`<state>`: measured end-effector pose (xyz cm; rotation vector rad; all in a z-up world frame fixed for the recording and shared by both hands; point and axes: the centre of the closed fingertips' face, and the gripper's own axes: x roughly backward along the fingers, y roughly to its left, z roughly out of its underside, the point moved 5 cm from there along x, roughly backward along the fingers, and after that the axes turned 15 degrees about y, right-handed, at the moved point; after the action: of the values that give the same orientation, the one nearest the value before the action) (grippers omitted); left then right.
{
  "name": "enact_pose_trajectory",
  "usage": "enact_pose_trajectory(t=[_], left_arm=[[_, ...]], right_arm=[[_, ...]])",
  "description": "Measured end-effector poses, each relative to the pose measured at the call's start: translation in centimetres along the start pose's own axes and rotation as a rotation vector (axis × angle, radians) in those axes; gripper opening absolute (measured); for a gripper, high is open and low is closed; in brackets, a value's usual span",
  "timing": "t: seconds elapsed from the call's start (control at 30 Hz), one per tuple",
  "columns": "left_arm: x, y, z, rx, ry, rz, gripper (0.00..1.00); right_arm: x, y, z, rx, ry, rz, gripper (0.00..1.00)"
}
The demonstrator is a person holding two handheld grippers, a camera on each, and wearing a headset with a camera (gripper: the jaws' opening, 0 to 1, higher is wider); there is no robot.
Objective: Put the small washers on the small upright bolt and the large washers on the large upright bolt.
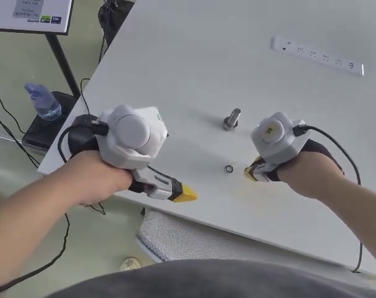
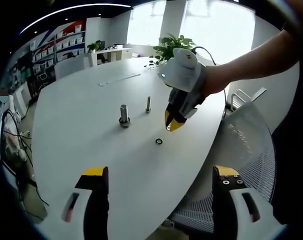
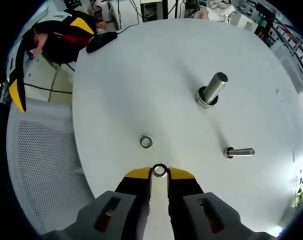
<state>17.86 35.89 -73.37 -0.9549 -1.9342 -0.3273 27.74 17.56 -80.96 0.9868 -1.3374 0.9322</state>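
Note:
The large upright bolt (image 1: 232, 118) (image 2: 124, 114) (image 3: 212, 88) stands mid-table with a metal ring around its base. The thinner small bolt (image 2: 148, 104) (image 3: 240, 151) stands just beyond it. One loose washer (image 1: 229, 168) (image 2: 159, 141) (image 3: 146, 141) lies flat on the white table (image 1: 194, 56). My right gripper (image 1: 251, 174) (image 2: 170, 125) (image 3: 160, 172) is shut on another washer (image 3: 160, 170), just above the table and beside the loose one. My left gripper (image 1: 179, 194) (image 2: 159, 172) hovers open at the table's near edge with nothing between its jaws.
A white power strip (image 1: 317, 56) lies at the far right of the table. A mesh chair (image 1: 194, 239) (image 2: 251, 150) sits under the near edge. A water bottle (image 1: 44, 102) and cables are on the floor to the left.

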Motion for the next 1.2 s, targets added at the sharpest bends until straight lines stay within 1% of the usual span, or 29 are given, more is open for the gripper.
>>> enact_pose_trajectory(t=[0.07, 0.17, 0.27, 0.37, 0.4, 0.47, 0.53, 0.57, 0.6, 0.7, 0.77, 0.9, 0.93, 1.0, 1.07, 1.17, 1.2], left_arm=[[0.1, 0.0, -0.3, -0.003, -0.012, -0.008, 0.87], [0.2, 0.0, -0.5, 0.007, -0.016, -0.013, 0.87], [0.3, 0.1, -0.8, 0.016, -0.029, -0.017, 0.88], [0.3, 0.3, -1.0, 0.019, -0.043, -0.03, 0.88], [0.3, 0.3, -1.2, 0.022, -0.06, -0.036, 0.89], [0.3, 0.3, -1.2, 0.028, -0.074, -0.035, 0.89], [0.3, 0.3, -1.2, 0.025, -0.09, -0.04, 0.89], [0.2, 0.4, -1.1, 0.034, -0.079, -0.041, 0.89], [0.2, 0.4, -1.0, 0.035, -0.077, -0.041, 0.89], [0.1, 0.3, -1.0, 0.04, -0.083, -0.048, 0.9], [0.1, 0.3, -1.1, 0.044, -0.088, -0.049, 0.9], [0.0, 0.3, -1.3, 0.043, -0.1, -0.052, 0.91], [0.1, 0.4, -1.4, 0.044, -0.112, -0.056, 0.92], [0.0, 0.6, -1.4, 0.051, -0.121, -0.054, 0.92], [0.0, 0.7, -1.1, 0.043, -0.104, -0.064, 0.92], [-0.2, 0.8, -0.8, 0.041, -0.107, -0.065, 0.92], [-0.3, 0.8, -0.6, 0.049, -0.094, -0.065, 0.92]], right_arm=[[0.5, -0.1, 0.2, 0.0, 0.001, 0.001, 0.12], [1.2, -0.4, 0.7, 0.006, 0.005, 0.005, 0.12], [1.8, -0.6, 1.3, 0.024, 0.019, 0.008, 0.12], [2.3, -1.2, 2.0, 0.026, 0.027, 0.01, 0.12], [2.5, -1.6, 2.4, 0.026, 0.026, 0.012, 0.12], [2.4, -2.8, 3.0, 0.022, 0.026, 0.015, 0.12], [2.8, -3.3, 3.3, 0.009, 0.008, 0.002, 0.12], [3.1, -3.6, 3.4, 0.009, -0.001, 0.002, 0.12], [3.2, -3.9, 3.6, 0.004, -0.001, 0.005, 0.13], [3.7, -4.6, 3.9, -0.001, -0.014, 0.004, 0.13], [4.0, -5.2, 3.9, 0.004, -0.019, 0.01, 0.13], [4.7, -6.2, 3.4, 0.02, -0.048, 0.018, 0.13], [4.8, -6.4, 3.3, 0.017, -0.051, 0.018, 0.13], [5.0, -6.8, 3.0, 0.02, -0.056, 0.02, 0.13], [5.0, -7.0, 2.8, 0.025, -0.058, 0.021, 0.13], [5.1, -7.2, 2.5, 0.039, -0.058, 0.027, 0.13], [5.0, -7.8, 2.3, 0.041, -0.058, 0.029, 0.13]])
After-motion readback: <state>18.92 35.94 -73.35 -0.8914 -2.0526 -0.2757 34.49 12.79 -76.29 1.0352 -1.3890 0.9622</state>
